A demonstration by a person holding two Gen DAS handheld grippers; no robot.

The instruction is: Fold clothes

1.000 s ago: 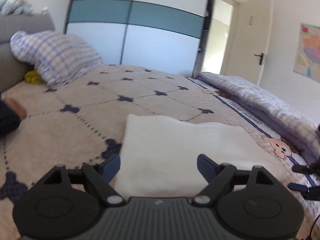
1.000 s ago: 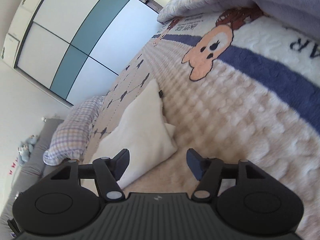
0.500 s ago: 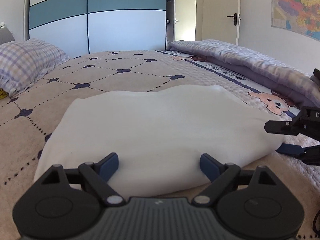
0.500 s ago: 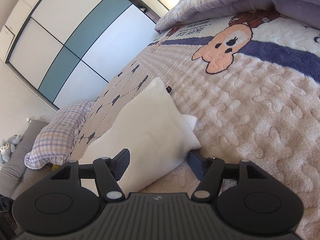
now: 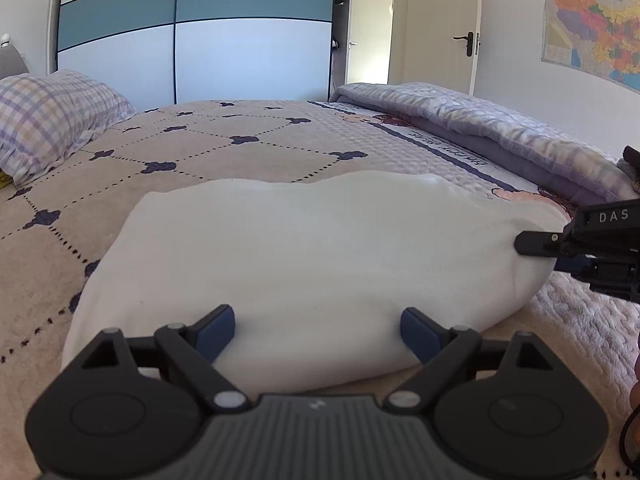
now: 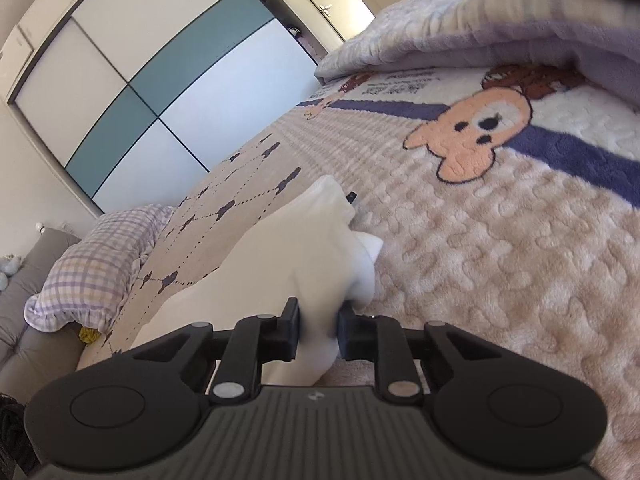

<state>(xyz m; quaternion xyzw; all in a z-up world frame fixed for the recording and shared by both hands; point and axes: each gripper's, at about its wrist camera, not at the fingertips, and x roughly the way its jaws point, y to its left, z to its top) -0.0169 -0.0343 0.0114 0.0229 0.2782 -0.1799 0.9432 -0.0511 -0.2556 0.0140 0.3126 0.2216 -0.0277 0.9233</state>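
- The white garment (image 5: 304,264) lay folded on the beige bedspread (image 5: 224,148), filling the middle of the left wrist view.
- The left gripper (image 5: 318,330) stood with fingers apart at 6 o'clock, straddling its near edge.
- The right gripper (image 6: 318,330) was closing, pads pinching the garment's corner at 3 o'clock.

Right hand-held gripper (image 6: 318,330) closing with cloth pinched between its jaws; left hand-held gripper (image 5: 316,330) spread wide.
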